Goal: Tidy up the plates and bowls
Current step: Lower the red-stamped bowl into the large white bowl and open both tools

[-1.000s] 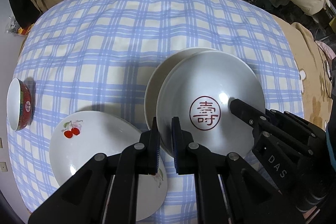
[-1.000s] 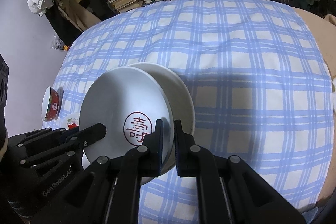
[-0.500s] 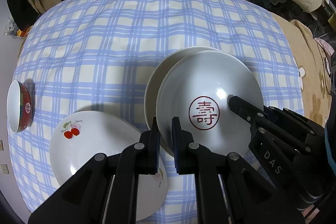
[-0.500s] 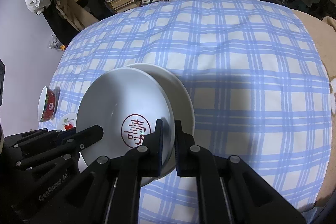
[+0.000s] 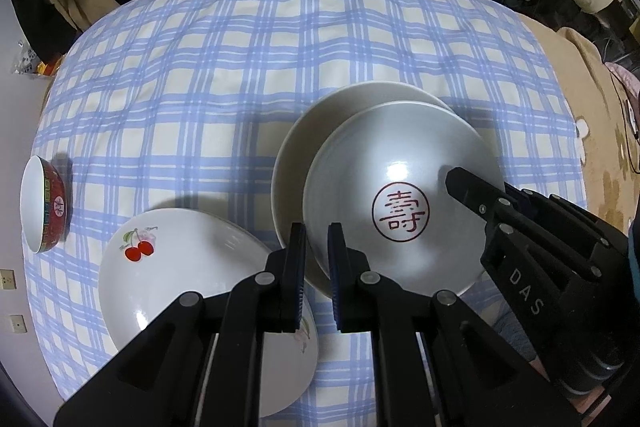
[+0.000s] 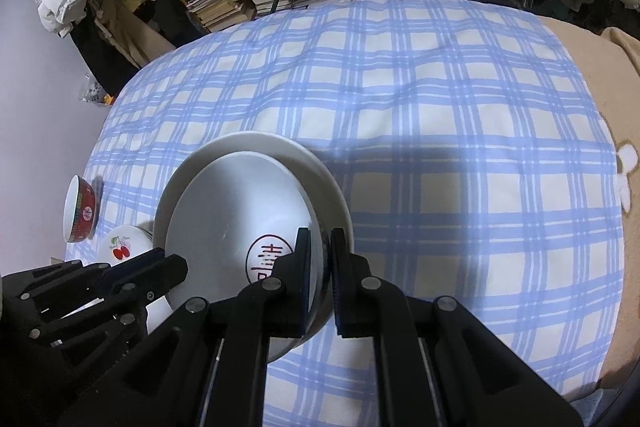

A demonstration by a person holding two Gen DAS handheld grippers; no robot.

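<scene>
While stacking, worth reading outward from the cream plate (image 5: 308, 139). Far to its left: red bowl (image 5: 48, 205). Closer on the left: cherry plate (image 5: 180, 291), lying flat, no gripper on it. Over the cream plate, overlapping it but shifted toward the cameras: stamped plate (image 5: 400, 187), pinched at its left rim by the left hand-held gripper (image 5: 316, 239) and at its right rim by the right hand-held gripper (image 6: 321, 247), both clamped tight. Hard to tell whether resting on the cream plate yet. Next, probably: centre over the cream plate, lower until nested, then loosen both grips.
</scene>
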